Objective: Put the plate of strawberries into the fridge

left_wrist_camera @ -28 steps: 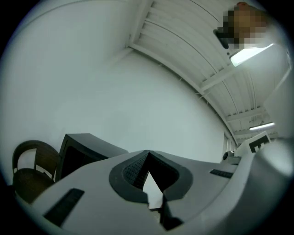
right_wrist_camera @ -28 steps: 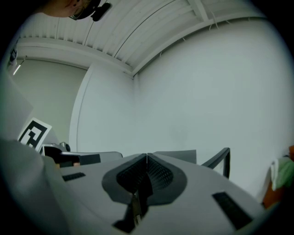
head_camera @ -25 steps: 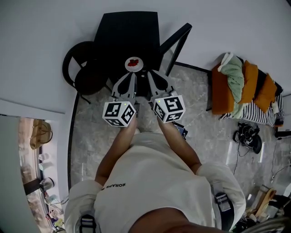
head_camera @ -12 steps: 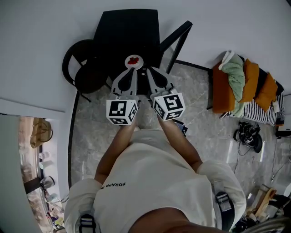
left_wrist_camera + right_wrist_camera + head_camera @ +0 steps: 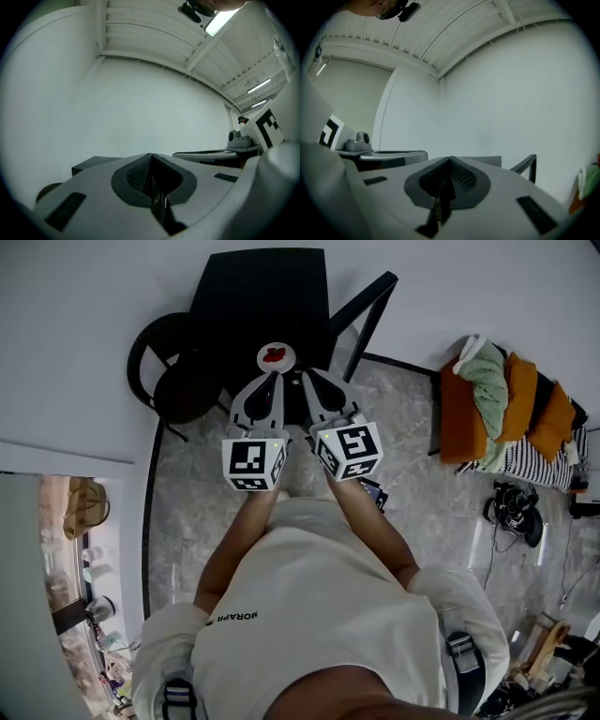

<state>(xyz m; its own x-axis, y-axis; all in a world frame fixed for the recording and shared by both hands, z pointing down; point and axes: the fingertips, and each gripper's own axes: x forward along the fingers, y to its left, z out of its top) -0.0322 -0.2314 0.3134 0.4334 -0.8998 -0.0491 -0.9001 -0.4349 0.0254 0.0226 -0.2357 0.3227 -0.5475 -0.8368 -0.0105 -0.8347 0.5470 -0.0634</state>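
Head view: the plate [image 5: 262, 362] of strawberries [image 5: 275, 355] sits on the black table [image 5: 253, 296], just beyond both grippers. The left gripper [image 5: 271, 377] and right gripper [image 5: 306, 377] hover side by side, jaws pressed together on nothing. Pickup seems not yet begun; next, jaws must part to take the rim

A black chair [image 5: 183, 392] stands just beside a black table [image 5: 255, 296], clothes [image 5: 506, 404] well apart.

I read this as a lived-in home room: white walls [image 5: 84, 324], grey stone-tile floor [image 5: 403, 427], black bench [image 5: 262, 296] with black chair [image 5: 173, 381], heaped clothes and bedding [image 5: 511, 409], floor cables [image 5: 511, 512].
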